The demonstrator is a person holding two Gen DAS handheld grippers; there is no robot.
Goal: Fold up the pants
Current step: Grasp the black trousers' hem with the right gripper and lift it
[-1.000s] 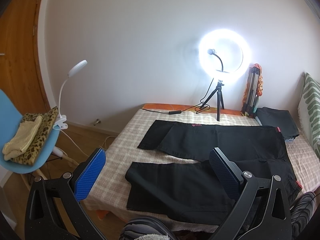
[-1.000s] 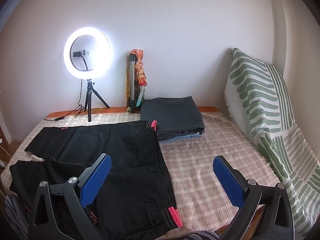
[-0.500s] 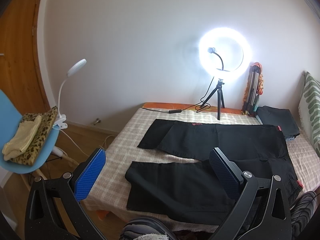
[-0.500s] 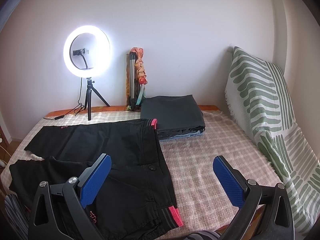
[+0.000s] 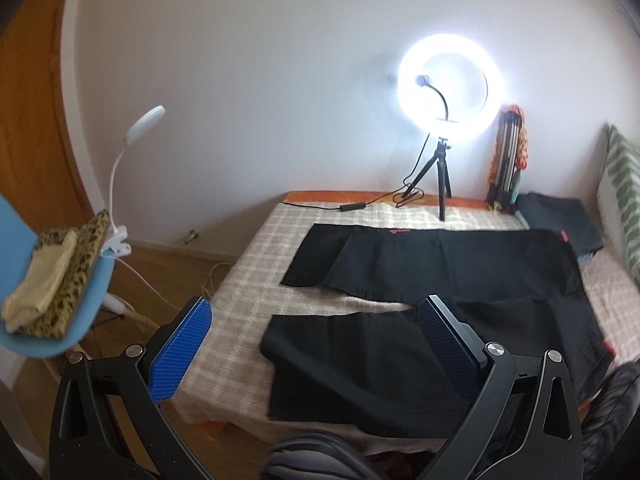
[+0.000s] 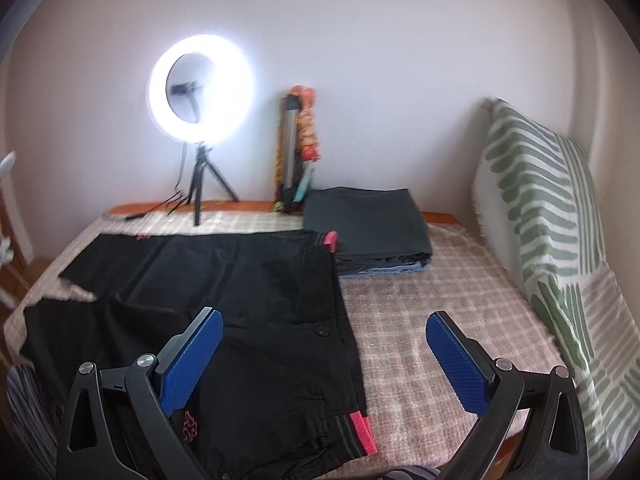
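Both my tongs, left (image 5: 314, 338) and right (image 6: 324, 350), hang spread wide and empty above the bed (image 6: 432, 304). Black pants (image 6: 248, 304) lie flat on it, legs apart, just beside the folded clothes stack (image 6: 366, 226).

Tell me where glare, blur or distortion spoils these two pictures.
Left wrist view: the ring light is blown out to white, the bed's near edge is a little smeared, and the walls bow from the fisheye. Right wrist view: blur is stronger; the pants lose detail and the light's tripod is streaked.
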